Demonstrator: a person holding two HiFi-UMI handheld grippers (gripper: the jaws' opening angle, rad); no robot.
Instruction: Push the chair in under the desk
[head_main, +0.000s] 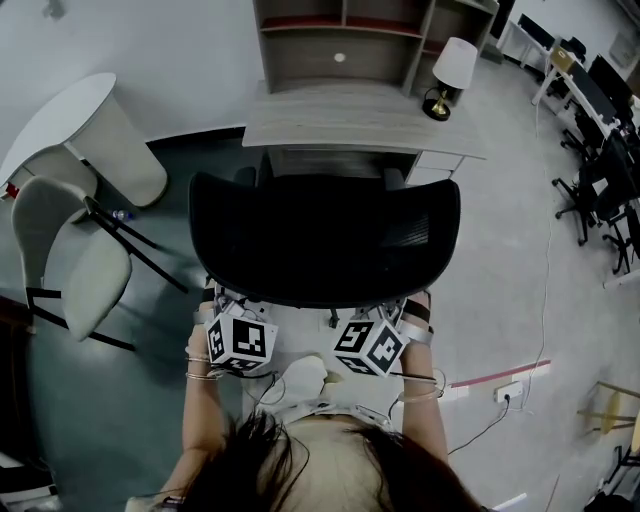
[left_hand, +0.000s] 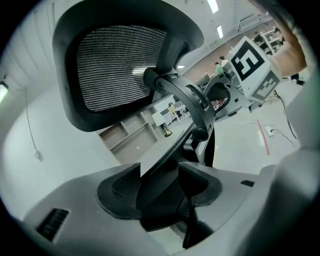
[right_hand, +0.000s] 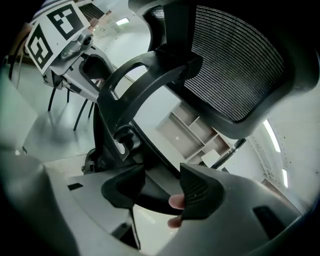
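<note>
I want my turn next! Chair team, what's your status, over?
Left tongs, right tongs: both clamped on the chair back. Chair nosed up to the desk. No blocker seen, over.

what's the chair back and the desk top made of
Chair back: black mesh fabric, ribbed weave showing, in a smooth matte frame, likely plastic. Desk top: pale wood-grain board, matte; laminate or real wood can't be told.

Black chair (head_main: 325, 240) with a finely ribbed mesh back; pale grey wood-grain desk (head_main: 360, 125); white-shaded, brass-based lamp (head_main: 452, 75)
</note>
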